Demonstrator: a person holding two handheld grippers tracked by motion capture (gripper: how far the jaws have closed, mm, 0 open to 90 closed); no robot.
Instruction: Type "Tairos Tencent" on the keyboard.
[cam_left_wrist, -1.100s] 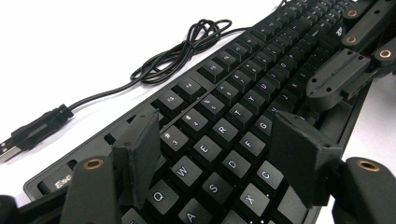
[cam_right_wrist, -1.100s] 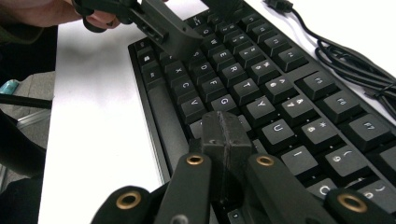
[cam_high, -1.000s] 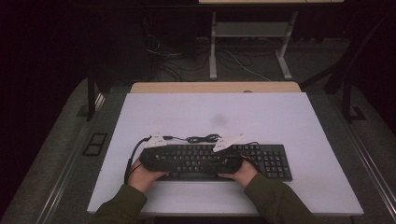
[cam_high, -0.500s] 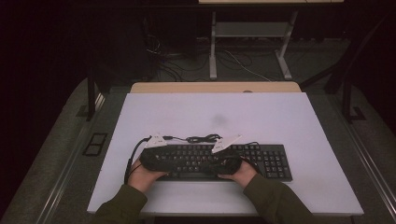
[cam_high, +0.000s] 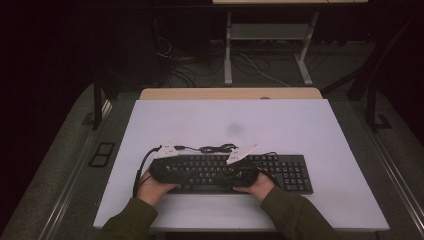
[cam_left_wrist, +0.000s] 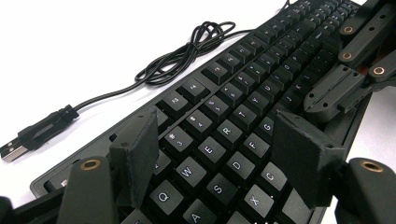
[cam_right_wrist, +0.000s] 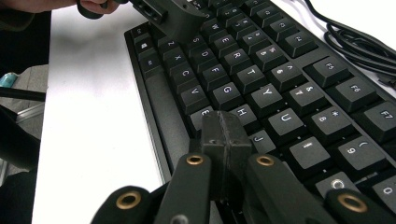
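Right gripper view: right gripper (cam_right_wrist: 224, 133) fingers closed, empty, tip over keyboard (cam_right_wrist: 261, 79) near J. Left gripper (cam_left_wrist: 219, 154) fingers part-open, empty, above Q-row; keyboard long axis crosswise.

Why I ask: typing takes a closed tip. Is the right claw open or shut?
Shut: the right claw has both pads pressed together above the keyboard.

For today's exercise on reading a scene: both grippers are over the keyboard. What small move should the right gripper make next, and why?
Probably a short press straight down. The right gripper is shut, its tip poised over the keyboard near the H and J keys, seemingly not yet pressing one. The left gripper stands open above the left-side keys.
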